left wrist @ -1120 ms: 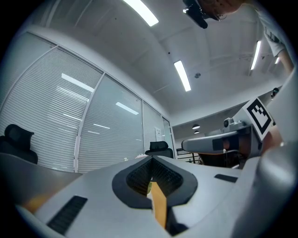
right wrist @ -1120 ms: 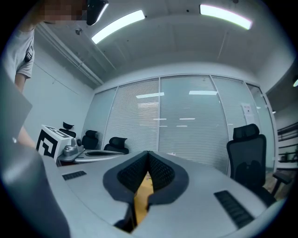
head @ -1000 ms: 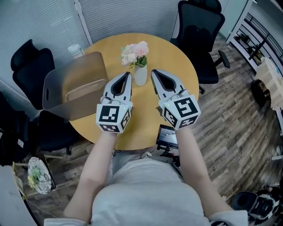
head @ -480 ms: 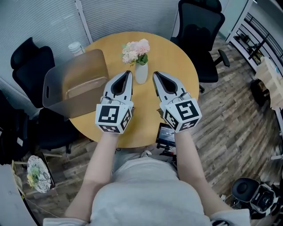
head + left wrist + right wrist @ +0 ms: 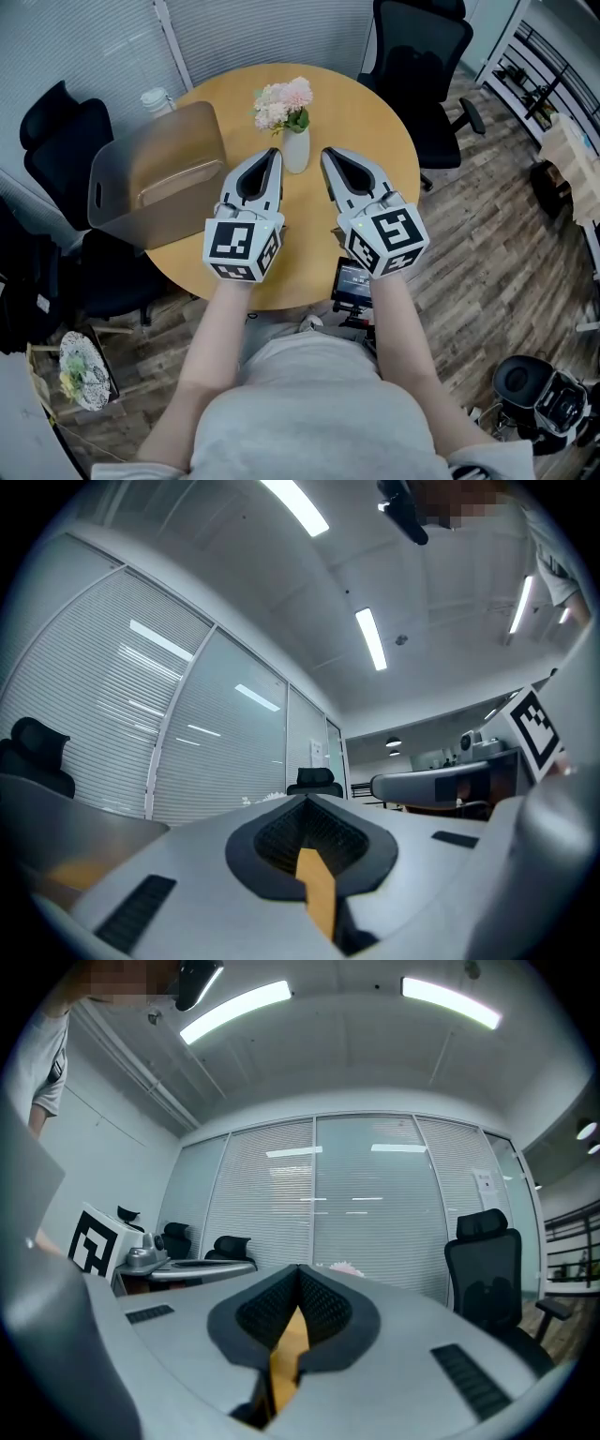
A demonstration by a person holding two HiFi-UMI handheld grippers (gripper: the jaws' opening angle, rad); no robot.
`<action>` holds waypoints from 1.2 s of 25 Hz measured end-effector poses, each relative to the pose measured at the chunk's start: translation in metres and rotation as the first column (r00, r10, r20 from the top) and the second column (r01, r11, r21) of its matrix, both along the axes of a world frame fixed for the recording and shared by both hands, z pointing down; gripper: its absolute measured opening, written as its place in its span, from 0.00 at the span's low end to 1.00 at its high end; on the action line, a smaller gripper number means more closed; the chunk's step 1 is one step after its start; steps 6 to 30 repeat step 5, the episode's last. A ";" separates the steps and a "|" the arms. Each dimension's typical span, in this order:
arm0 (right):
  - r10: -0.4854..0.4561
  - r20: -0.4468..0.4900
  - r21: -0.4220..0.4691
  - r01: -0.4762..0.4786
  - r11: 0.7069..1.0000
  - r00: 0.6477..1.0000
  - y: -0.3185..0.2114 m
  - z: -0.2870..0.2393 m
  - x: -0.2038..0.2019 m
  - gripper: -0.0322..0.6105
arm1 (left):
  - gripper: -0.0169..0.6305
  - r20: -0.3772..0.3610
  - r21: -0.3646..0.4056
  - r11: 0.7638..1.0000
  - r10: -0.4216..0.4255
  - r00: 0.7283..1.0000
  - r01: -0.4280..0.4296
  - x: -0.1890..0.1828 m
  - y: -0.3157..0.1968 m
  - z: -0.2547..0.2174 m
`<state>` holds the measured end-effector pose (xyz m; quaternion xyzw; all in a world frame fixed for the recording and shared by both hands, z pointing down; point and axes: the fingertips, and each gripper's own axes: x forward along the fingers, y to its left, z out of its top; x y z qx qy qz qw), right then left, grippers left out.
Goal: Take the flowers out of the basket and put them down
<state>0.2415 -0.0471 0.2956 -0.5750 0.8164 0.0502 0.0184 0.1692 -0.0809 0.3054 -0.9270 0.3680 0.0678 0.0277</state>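
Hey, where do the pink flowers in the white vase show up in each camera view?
Head view: flowers top centre, on the round table.
Left gripper view: flowers barely peeking, left of centre, low.
Right gripper view: flowers a pink tuft right of centre.
Shared landmark: the black office chair, right of the flowers in every view.

Pink-white flowers [image 5: 284, 101] upright in white vase [image 5: 295, 150]; tan basket [image 5: 159, 173] near, at left.

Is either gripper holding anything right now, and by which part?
Nothing is held: the left gripper and right gripper are both shut and empty. The flowers stand in a vase.
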 end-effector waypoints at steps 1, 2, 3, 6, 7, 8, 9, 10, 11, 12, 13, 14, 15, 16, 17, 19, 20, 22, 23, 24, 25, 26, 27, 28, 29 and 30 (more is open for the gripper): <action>-0.001 0.001 0.001 0.001 1.000 1.000 0.001 0.000 0.000 0.09 | 0.03 0.002 0.001 1.000 0.001 1.000 -0.001 0.000 0.001 0.000; -0.001 0.002 0.001 0.001 1.000 1.000 0.001 0.000 0.001 0.09 | 0.03 0.004 0.002 1.000 0.003 1.000 -0.003 0.001 0.002 0.000; -0.001 0.004 0.001 0.001 1.000 1.000 0.002 -0.001 0.002 0.09 | 0.03 0.006 0.003 1.000 0.004 1.000 -0.004 0.001 0.002 0.001; -0.001 0.006 0.001 0.001 1.000 1.000 0.003 -0.001 0.003 0.09 | 0.03 0.009 0.003 1.000 0.005 1.000 -0.005 0.002 0.004 0.002; -0.001 0.006 0.001 0.001 1.000 1.000 0.003 -0.001 0.003 0.09 | 0.03 0.009 0.003 1.000 0.005 1.000 -0.005 0.002 0.004 0.002; -0.001 0.006 0.001 0.001 1.000 1.000 0.003 -0.001 0.003 0.09 | 0.03 0.009 0.003 1.000 0.005 1.000 -0.005 0.002 0.004 0.002; -0.001 0.006 0.001 0.001 1.000 1.000 0.003 -0.001 0.003 0.09 | 0.03 0.009 0.003 1.000 0.005 1.000 -0.005 0.002 0.004 0.002; -0.001 0.006 0.001 0.001 1.000 1.000 0.003 -0.001 0.003 0.09 | 0.03 0.009 0.003 1.000 0.005 1.000 -0.005 0.002 0.004 0.002; -0.001 0.006 0.001 0.001 1.000 1.000 0.003 -0.001 0.003 0.09 | 0.03 0.009 0.003 1.000 0.005 1.000 -0.005 0.002 0.004 0.002; -0.001 0.006 0.001 0.001 1.000 1.000 0.003 -0.001 0.003 0.09 | 0.03 0.009 0.003 1.000 0.005 1.000 -0.005 0.002 0.004 0.002; -0.001 0.006 0.001 0.001 1.000 1.000 0.003 -0.001 0.003 0.09 | 0.03 0.009 0.003 1.000 0.005 1.000 -0.005 0.002 0.004 0.002; -0.001 0.006 0.001 0.001 1.000 1.000 0.003 -0.001 0.003 0.09 | 0.03 0.009 0.003 1.000 0.005 1.000 -0.005 0.002 0.004 0.002; -0.001 0.006 0.001 0.001 1.000 1.000 0.003 -0.001 0.003 0.09 | 0.03 0.009 0.003 1.000 0.005 1.000 -0.005 0.002 0.004 0.002; -0.001 0.006 0.001 0.001 1.000 1.000 0.003 -0.001 0.003 0.09 | 0.03 0.009 0.003 1.000 0.005 1.000 -0.005 0.002 0.004 0.002; -0.001 0.006 0.001 0.001 1.000 1.000 0.003 -0.001 0.003 0.09 | 0.03 0.009 0.003 1.000 0.005 1.000 -0.005 0.002 0.004 0.002; -0.001 0.006 0.001 0.001 1.000 1.000 0.003 -0.001 0.003 0.09 | 0.03 0.009 0.003 1.000 0.005 1.000 -0.005 0.002 0.004 0.002; -0.001 0.006 0.001 0.001 1.000 1.000 0.003 -0.001 0.003 0.09 | 0.03 0.009 0.003 1.000 0.005 1.000 -0.005 0.002 0.004 0.002; -0.001 0.006 0.001 0.001 1.000 1.000 0.003 -0.001 0.003 0.09 | 0.03 0.009 0.003 1.000 0.005 1.000 -0.005 0.002 0.004 0.002; -0.001 0.006 0.001 0.001 1.000 1.000 0.003 -0.001 0.003 0.09 | 0.03 0.009 0.003 1.000 0.005 1.000 -0.005 0.002 0.004 0.002; -0.001 0.006 0.001 0.001 1.000 1.000 0.003 -0.001 0.003 0.09 | 0.03 0.009 0.003 1.000 0.005 1.000 -0.005 0.002 0.004 0.002; -0.001 0.006 0.001 0.001 1.000 1.000 0.003 -0.001 0.003 0.09 | 0.03 0.009 0.003 1.000 0.005 1.000 -0.005 0.002 0.004 0.002; -0.001 0.006 0.001 0.001 1.000 1.000 0.003 -0.001 0.003 0.09 | 0.03 0.009 0.003 1.000 0.005 1.000 -0.005 0.002 0.004 0.002; -0.001 0.006 0.001 0.001 1.000 1.000 0.003 -0.001 0.003 0.09 | 0.03 0.009 0.003 1.000 0.005 1.000 -0.005 0.002 0.004 0.002; -0.001 0.006 0.001 0.001 1.000 1.000 0.003 -0.001 0.003 0.09 | 0.03 0.009 0.003 1.000 0.005 1.000 -0.005 0.002 0.004 0.002; -0.001 0.006 0.001 0.001 1.000 1.000 0.003 -0.001 0.003 0.09 | 0.03 0.009 0.003 1.000 0.005 1.000 -0.005 0.002 0.004 0.002; -0.001 0.006 0.001 0.001 1.000 1.000 0.003 -0.001 0.003 0.09 | 0.03 0.009 0.003 1.000 0.005 1.000 -0.005 0.002 0.004 0.002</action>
